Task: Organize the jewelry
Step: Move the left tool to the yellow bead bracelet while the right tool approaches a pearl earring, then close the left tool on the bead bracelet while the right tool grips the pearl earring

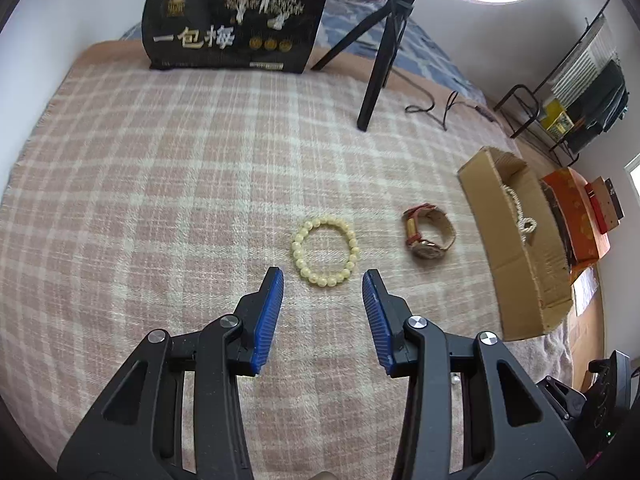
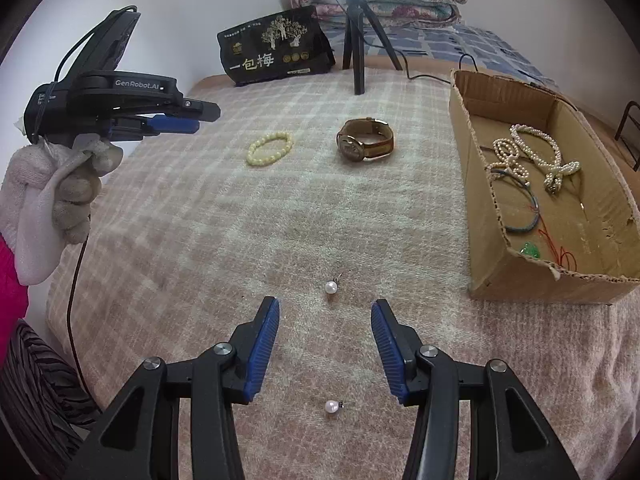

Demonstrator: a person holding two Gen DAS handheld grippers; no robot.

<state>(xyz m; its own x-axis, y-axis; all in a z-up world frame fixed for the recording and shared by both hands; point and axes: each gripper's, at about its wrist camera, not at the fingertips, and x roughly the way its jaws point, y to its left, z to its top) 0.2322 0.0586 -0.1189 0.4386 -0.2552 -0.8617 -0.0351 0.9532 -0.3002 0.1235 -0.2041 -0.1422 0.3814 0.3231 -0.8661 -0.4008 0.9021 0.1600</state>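
A pale yellow bead bracelet lies on the pink plaid blanket, just beyond my open, empty left gripper; it also shows in the right wrist view. A gold watch with a tan strap lies to its right. A cardboard box at the right holds pearl necklaces, a bangle and a green pendant. Two pearl earrings lie near my open, empty right gripper: one just ahead, one between the jaws' bases.
A black snack bag and a black tripod with a ring light stand at the blanket's far edge, with a cable beside it. An orange box sits behind the cardboard box. The gloved hand holds the left gripper at the left.
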